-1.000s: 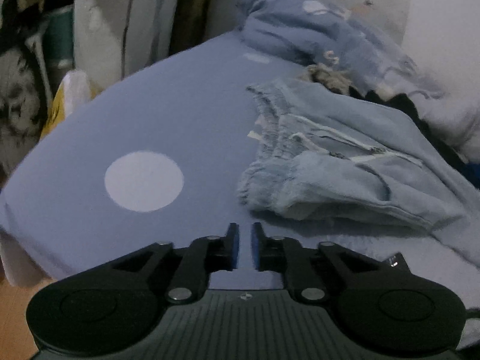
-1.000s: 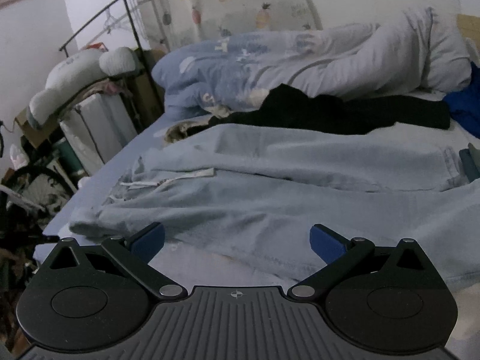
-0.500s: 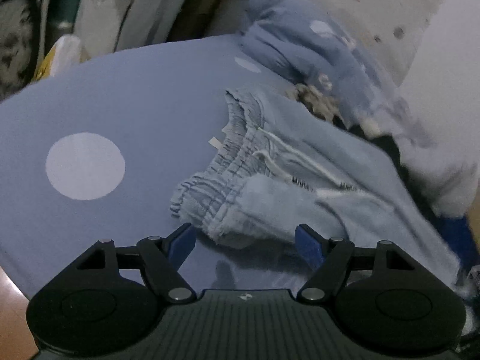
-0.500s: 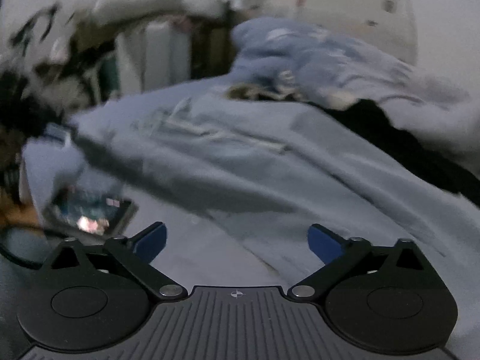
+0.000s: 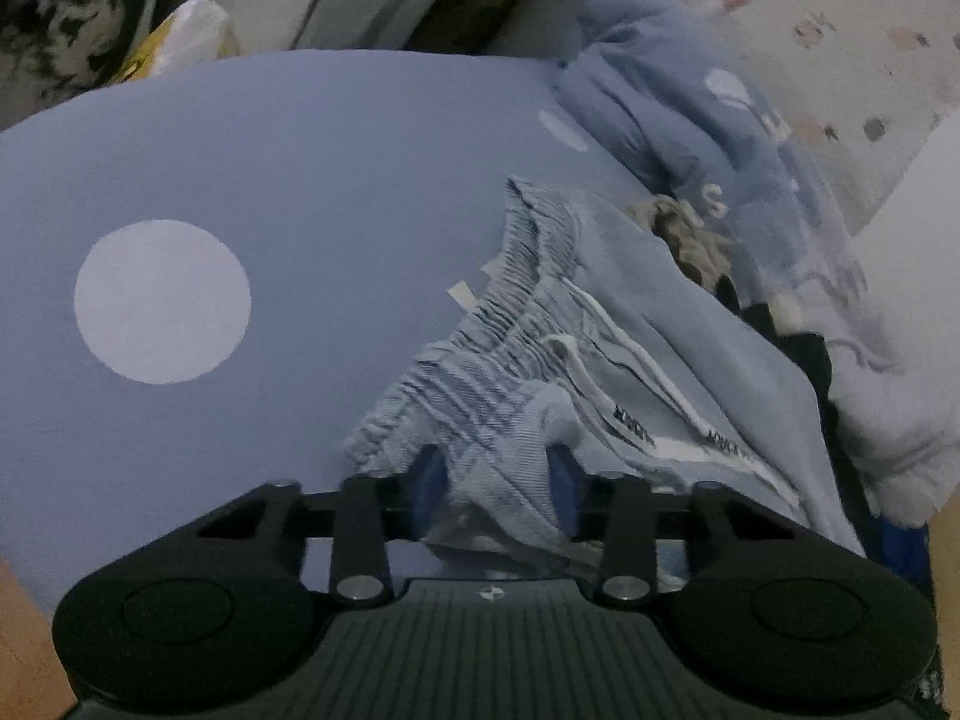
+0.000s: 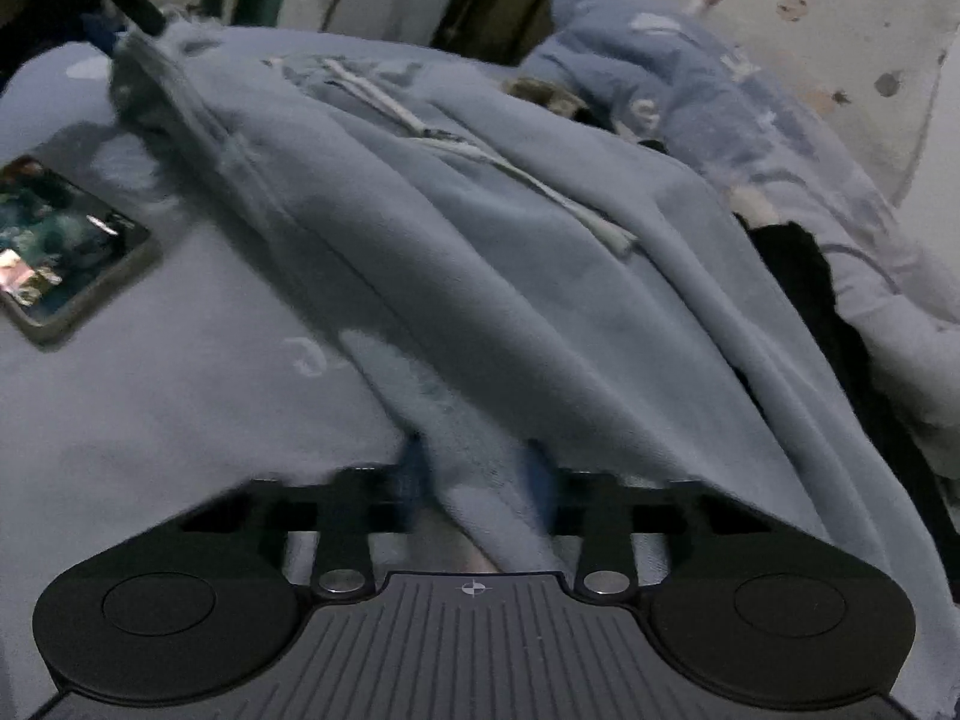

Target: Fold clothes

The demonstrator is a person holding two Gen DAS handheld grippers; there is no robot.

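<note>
Light blue drawstring trousers (image 5: 654, 324) lie on a blue bed sheet (image 5: 300, 180). In the left wrist view my left gripper (image 5: 495, 480) is closed on the gathered elastic waistband (image 5: 480, 384), with white drawstrings (image 5: 636, 354) just beyond. In the right wrist view my right gripper (image 6: 477, 480) is closed on a fold of the same trousers (image 6: 480, 252) along their near edge. The cloth runs up and away from the jaws; the image is blurred.
A lit phone (image 6: 60, 252) lies on the sheet to the left of the trousers. A black garment (image 6: 804, 276) and a blue-and-white duvet (image 5: 720, 138) lie behind them. A white dot (image 5: 162, 300) marks the sheet. Furniture and bags stand beyond the bed edge.
Both grippers have moved forward onto the trousers and closed on them: the left on the waistband, the right on a fold. Half a second ago both were open.
</note>
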